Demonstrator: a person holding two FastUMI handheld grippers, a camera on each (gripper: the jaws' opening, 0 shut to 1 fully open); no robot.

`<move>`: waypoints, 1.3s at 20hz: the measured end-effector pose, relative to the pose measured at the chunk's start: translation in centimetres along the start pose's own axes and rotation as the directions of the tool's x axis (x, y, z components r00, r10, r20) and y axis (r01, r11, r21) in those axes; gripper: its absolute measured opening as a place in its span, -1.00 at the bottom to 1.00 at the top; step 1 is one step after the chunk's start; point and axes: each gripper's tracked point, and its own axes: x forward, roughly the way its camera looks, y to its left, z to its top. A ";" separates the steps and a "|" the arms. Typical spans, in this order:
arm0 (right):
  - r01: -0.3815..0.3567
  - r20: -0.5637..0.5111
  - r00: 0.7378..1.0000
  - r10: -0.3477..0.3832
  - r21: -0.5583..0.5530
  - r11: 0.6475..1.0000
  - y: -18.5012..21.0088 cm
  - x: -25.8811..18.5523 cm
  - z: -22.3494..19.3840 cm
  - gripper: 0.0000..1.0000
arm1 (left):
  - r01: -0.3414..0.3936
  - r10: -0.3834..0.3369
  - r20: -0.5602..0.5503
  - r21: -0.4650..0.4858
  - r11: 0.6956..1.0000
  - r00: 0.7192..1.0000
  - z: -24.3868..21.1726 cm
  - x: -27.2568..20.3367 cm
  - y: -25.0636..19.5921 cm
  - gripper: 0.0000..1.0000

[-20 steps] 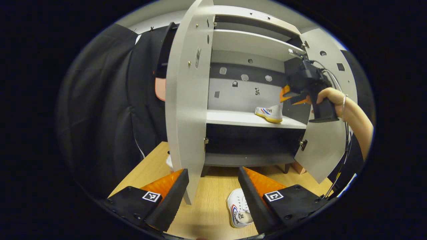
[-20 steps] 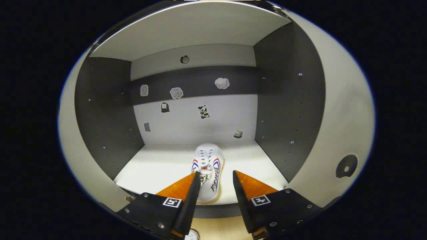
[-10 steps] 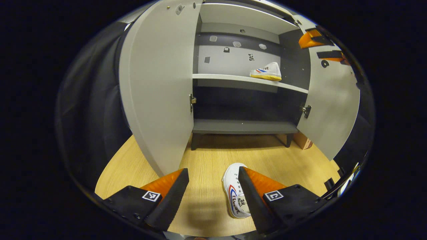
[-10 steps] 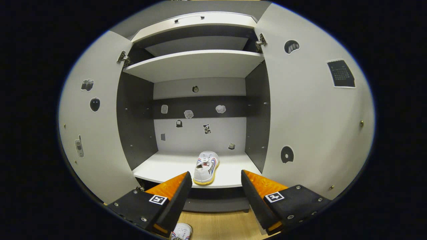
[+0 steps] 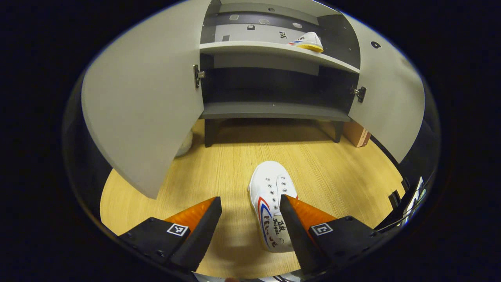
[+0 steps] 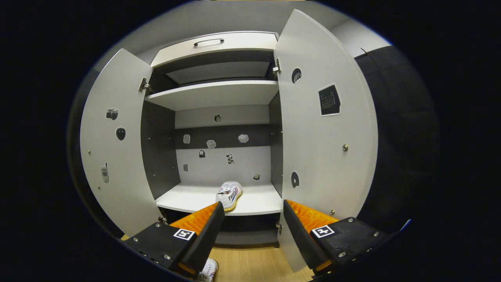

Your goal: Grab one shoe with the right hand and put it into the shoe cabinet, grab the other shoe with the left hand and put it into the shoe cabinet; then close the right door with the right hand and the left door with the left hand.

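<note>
With one shoe (image 6: 229, 194) shelved, we hold the left gripper (image 5: 250, 223) wide open, empty, over the floor shoe (image 5: 270, 205); next, straddle and close. Right gripper (image 6: 250, 231) open, empty.

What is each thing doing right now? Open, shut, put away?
Left door: open.
Right door: open.
Shoe on the shelf: put away, resting free.
Shoe on the floor: not yet grabbed.
Left hand-held gripper: open, empty.
Right hand-held gripper: open, empty.
</note>
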 end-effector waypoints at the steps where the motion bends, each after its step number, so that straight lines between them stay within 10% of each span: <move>1: 0.002 0.000 1.000 -0.002 0.005 1.000 -0.4 -0.5 0.0 0.85 | 0.006 -0.006 -0.024 0.000 1.000 1.000 -0.7 0.5 -0.2 0.95; 9: 0.044 -0.004 0.999 -0.044 -0.001 0.999 -2.7 -1.9 -0.4 0.85 | 0.038 -0.043 -0.192 -0.032 0.999 0.980 -5.7 4.0 -0.1 1.00; 13: 0.050 -0.020 0.999 -0.050 0.004 0.999 -3.1 -1.7 -1.1 0.86 | 0.117 -0.133 -0.204 -0.090 0.989 0.970 -6.0 4.5 -2.0 0.53; 15: 0.049 -0.016 0.999 -0.049 0.002 0.999 -3.0 -1.9 -1.1 0.86 | 0.118 -0.125 -0.225 -0.043 0.992 0.966 -5.9 4.3 -2.3 -0.16; 17: 0.044 -0.014 0.999 -0.044 0.010 0.999 -2.8 -1.8 -1.1 0.85 | 0.097 -0.099 -0.259 -0.017 0.995 0.961 -6.0 4.4 -1.7 -0.23; 19: 0.032 -0.021 0.999 -0.032 0.021 0.999 -2.5 -1.8 -1.3 0.85 | 0.091 -0.104 -0.265 -0.062 0.994 0.959 -6.0 4.5 -1.6 -0.83; 26: 0.014 -0.001 1.000 -0.014 0.003 1.000 -1.5 -2.1 -0.5 0.85 | 0.074 -0.094 -0.222 -0.101 0.992 0.970 -2.9 2.8 -1.3 -0.87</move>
